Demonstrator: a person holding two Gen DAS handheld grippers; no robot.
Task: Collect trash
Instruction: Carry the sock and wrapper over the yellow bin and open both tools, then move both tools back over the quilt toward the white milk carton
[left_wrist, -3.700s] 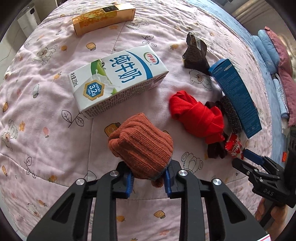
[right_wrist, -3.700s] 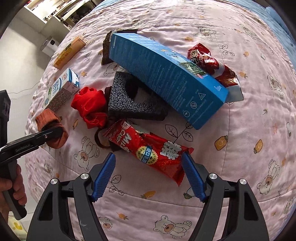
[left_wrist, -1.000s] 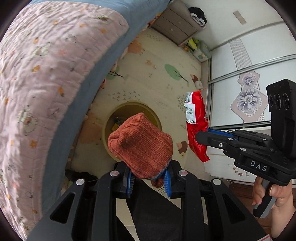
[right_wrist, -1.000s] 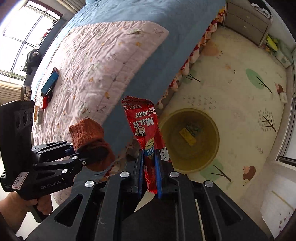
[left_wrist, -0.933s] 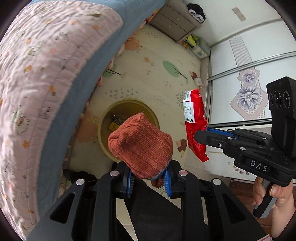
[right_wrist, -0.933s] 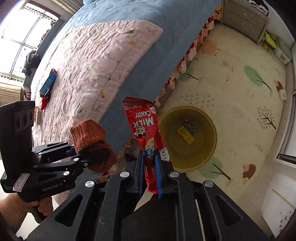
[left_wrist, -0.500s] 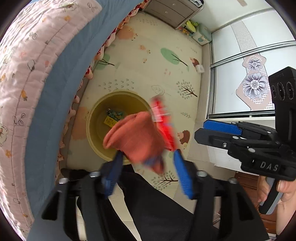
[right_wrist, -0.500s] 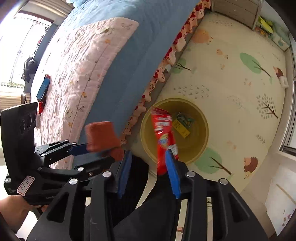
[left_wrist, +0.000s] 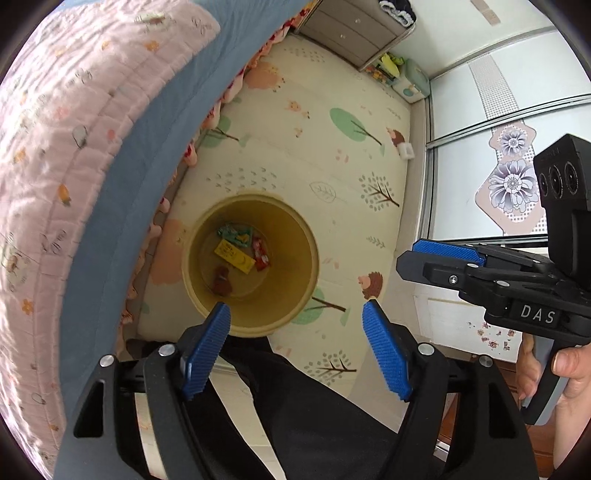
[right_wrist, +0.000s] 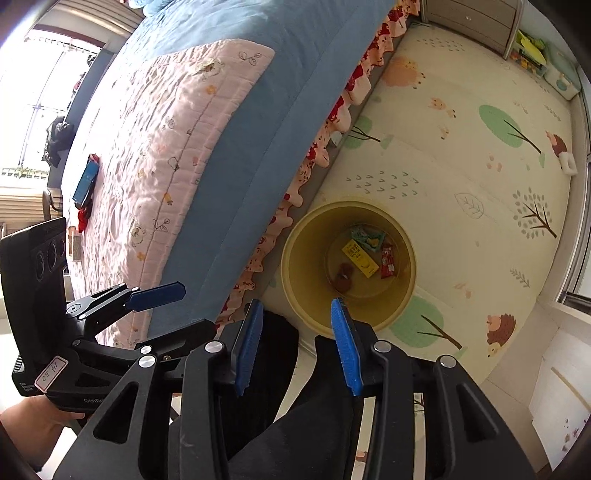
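Left tool (left_wrist: 295, 343) hangs above the yellow bin (left_wrist: 310, 266) on the floor mat (left_wrist: 332, 147), jaws opening wide, nothing between them. Right tool (right_wrist: 295, 336) stands narrowly parted, empty. Rust-brown sock (left_wrist: 221, 280) and red candy wrapper (right_wrist: 388, 263) lie on the bin's bottom

A bed (right_wrist: 229, 122) with a pink quilt (left_wrist: 55, 155) over blue sheeting fills the left. Ahead lies a cream play mat (left_wrist: 332, 147) printed with trees; a grey dresser (left_wrist: 354, 33) stands beyond, sliding doors (left_wrist: 498, 110) to the right, and a bright window (right_wrist: 40, 92) far left.
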